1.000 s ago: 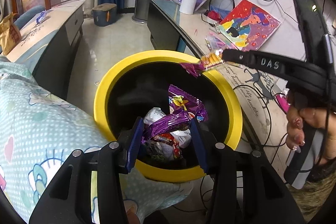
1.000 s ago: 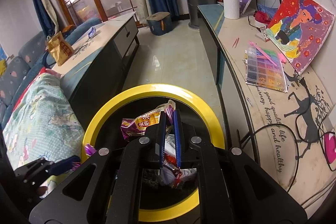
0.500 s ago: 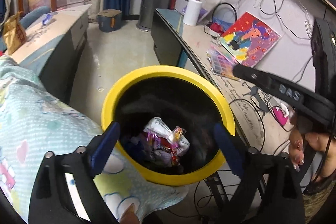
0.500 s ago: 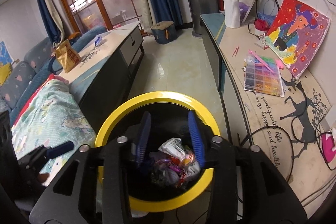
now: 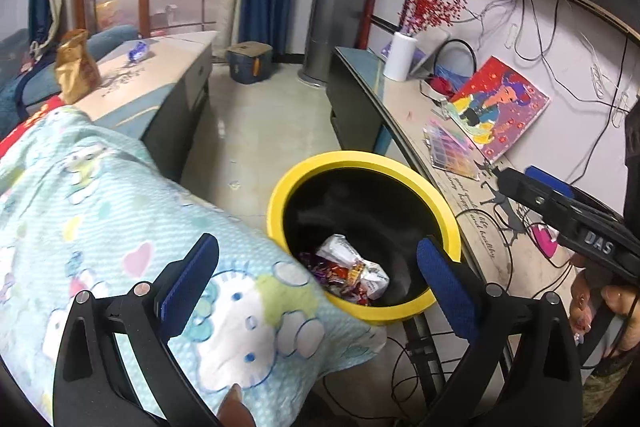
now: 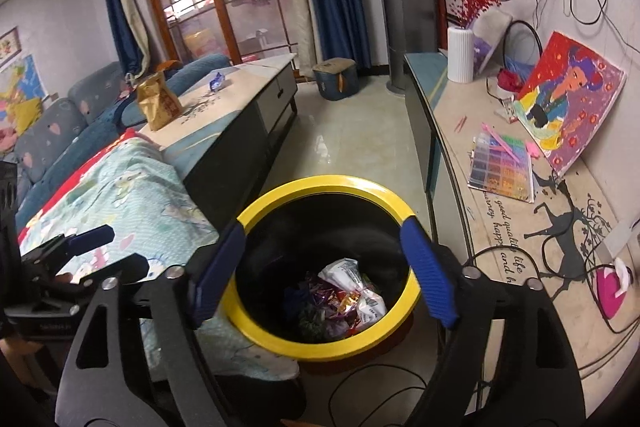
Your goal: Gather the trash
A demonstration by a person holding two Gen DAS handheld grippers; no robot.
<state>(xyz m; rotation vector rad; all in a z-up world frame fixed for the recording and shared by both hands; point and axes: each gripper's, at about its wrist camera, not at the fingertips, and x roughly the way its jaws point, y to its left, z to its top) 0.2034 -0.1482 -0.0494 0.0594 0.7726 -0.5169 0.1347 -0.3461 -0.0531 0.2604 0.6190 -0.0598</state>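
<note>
Inside round yellow-rimmed bin [image 6: 326, 351] | crinkled foil wrappers [image 6: 348, 297] | glossy black wall

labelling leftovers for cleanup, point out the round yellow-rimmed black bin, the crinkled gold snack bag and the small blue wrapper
round yellow-rimmed black bin [image 6: 280, 341], right wrist view, near rim
crinkled gold snack bag [image 6: 158, 103], right wrist view, bag's front face
small blue wrapper [image 6: 216, 81], right wrist view, its middle

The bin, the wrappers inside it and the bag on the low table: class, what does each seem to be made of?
Bin: probably plastic, with a smooth glossy yellow rim and a black inside.
Wrappers: thin plastic or foil film, crinkled and shiny.
Bag: likely metallised foil, gold and creased.
</note>
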